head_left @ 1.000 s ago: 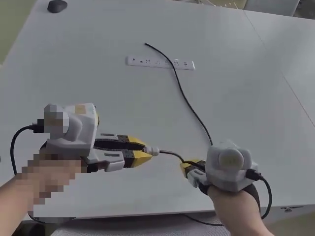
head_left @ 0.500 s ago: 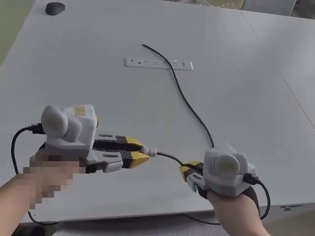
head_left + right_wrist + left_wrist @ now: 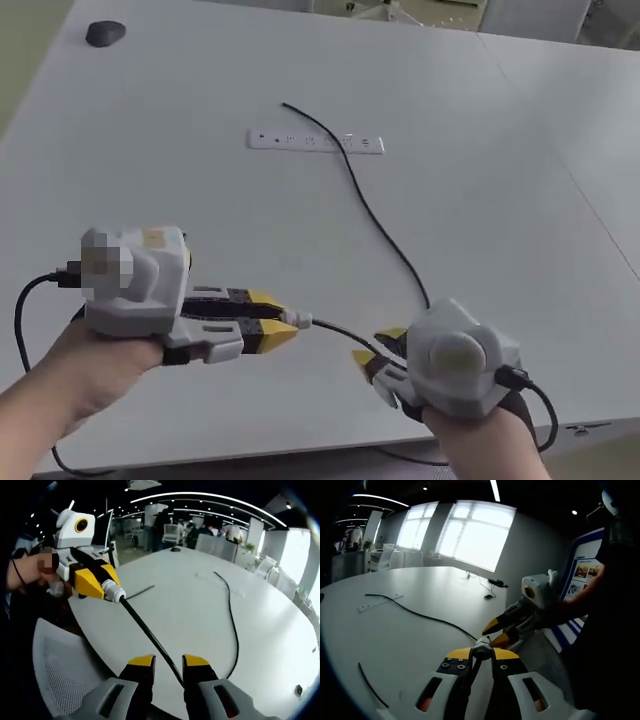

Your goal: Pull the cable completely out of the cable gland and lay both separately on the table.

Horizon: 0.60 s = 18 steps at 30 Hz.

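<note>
Over the table [image 3: 200, 200], cable gland [image 3: 299, 321] sits in left hand-held gripper [image 3: 283, 322].

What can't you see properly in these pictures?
- Left gripper view: how much thin black cable sits inside the small white cable gland. The gland and the left gripper's yellow fingers cover it.
- Head view: the cable's stretch beneath the right gripper, hidden by its pale body.
- Head view: the small dark object at the white table's far corner, too small to name.
</note>
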{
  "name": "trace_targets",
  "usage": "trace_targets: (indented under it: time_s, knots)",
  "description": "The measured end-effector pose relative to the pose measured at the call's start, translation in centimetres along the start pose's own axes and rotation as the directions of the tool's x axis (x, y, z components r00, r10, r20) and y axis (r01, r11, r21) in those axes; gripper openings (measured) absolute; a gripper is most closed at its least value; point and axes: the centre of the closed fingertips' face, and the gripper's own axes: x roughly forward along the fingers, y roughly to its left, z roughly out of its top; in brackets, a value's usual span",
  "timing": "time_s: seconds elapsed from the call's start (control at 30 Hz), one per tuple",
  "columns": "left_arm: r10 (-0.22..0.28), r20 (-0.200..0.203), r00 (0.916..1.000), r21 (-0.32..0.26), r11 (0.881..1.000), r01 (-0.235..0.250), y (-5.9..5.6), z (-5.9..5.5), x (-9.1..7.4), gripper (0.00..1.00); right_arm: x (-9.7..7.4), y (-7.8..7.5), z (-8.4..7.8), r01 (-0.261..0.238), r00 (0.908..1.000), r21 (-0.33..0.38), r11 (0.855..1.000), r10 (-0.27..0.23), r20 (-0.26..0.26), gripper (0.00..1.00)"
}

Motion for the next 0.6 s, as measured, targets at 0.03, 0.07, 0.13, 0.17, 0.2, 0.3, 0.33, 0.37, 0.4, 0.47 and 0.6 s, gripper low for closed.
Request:
trace_targets:
  time_s: [0.03,0.07,0.13,0.17,0.2,0.3,0.33,0.37,0.4,0.47,0.6]
  knots:
    - [-0.001,-0.001,1.0000,0.000,1.000,0.001,0.0,0.0,0.0,0.15,-0.1,0.4,0.6,-0.013,0.9999,-0.050,0.999,0.013,0.008,0.19]
    - [-0.001,-0.003,1.0000,0.003,1.000,0.001,-0.1,-0.1,0.0,0.15,-0.3,1.0,1.0,-0.026,0.9996,-0.033,0.999,0.026,0.009,0.20]
    - [-0.004,-0.010,0.9999,0.006,1.000,0.004,-0.2,-0.2,0.0,0.15,-0.7,1.8,2.7,-0.042,0.9979,-0.078,0.996,0.045,0.046,0.21]
    - [-0.003,-0.009,1.0000,0.007,1.000,0.003,-0.2,-0.2,-0.1,0.15,-0.8,1.9,3.1,-0.035,0.9982,-0.112,0.993,0.040,0.043,0.20]
    - [-0.002,-0.009,1.0000,0.005,1.000,0.002,-0.1,-0.2,-0.2,0.15,-0.9,2.1,3.7,-0.026,0.9984,-0.151,0.988,0.033,0.046,0.19]
    - [0.007,-0.010,0.9999,-0.003,1.000,-0.007,0.0,-0.3,-0.4,0.15,-0.8,2.7,4.6,-0.021,0.9983,-0.237,0.971,0.033,0.047,0.18]
    - [0.006,-0.011,0.9999,-0.005,1.000,-0.007,0.0,-0.3,-0.4,0.15,-0.7,3.1,4.9,-0.024,0.9983,-0.273,0.962,0.038,0.044,0.17]
    - [0.004,-0.011,0.9999,-0.006,1.000,-0.004,-0.1,-0.3,-0.5,0.15,-0.5,3.3,5.0,-0.026,0.9983,-0.303,0.953,0.040,0.041,0.16]
    - [0.002,-0.012,0.9999,-0.005,1.000,-0.002,-0.1,-0.2,-0.5,0.15,-0.4,3.7,5.1,-0.023,0.9985,-0.370,0.929,0.040,0.037,0.15]
    - [0.000,-0.018,0.9998,0.003,1.000,0.000,-0.2,-0.3,-0.6,0.15,-0.2,4.4,5.3,-0.032,0.9978,-0.407,0.913,0.053,0.040,0.12]
    - [0.003,-0.025,0.9997,0.005,1.000,-0.003,0.0,-0.4,-0.6,0.15,-0.2,5.3,5.8,-0.040,0.9962,-0.427,0.904,0.069,0.052,0.09]
